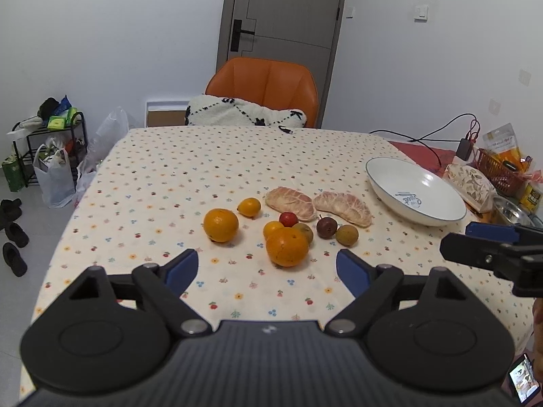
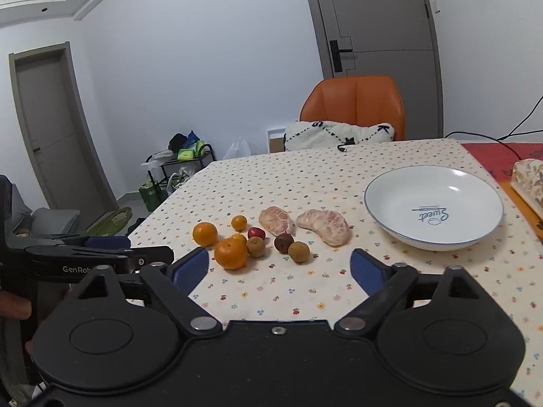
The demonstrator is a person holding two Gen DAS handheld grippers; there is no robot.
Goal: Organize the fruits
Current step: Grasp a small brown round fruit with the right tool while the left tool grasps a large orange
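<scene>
Bowl [image 2: 400, 218] text: "Sweet"
Left hand-held gripper [image 1: 268, 269] text: "GenRob", cut off; jaws released
Right hand-held gripper [image 2: 280, 269]: released
Pomelo segments [image 2: 324, 225]: two
Large oranges [image 2: 230, 253]: two

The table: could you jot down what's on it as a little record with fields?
surface: table with a dotted cloth
bowl: white bowl, empty, right of the fruit
fruit: oranges, pomelo pieces, small red and brown fruits, all loose on the cloth
left gripper: jaws open, holding nothing
right gripper: jaws open, holding nothing
</scene>
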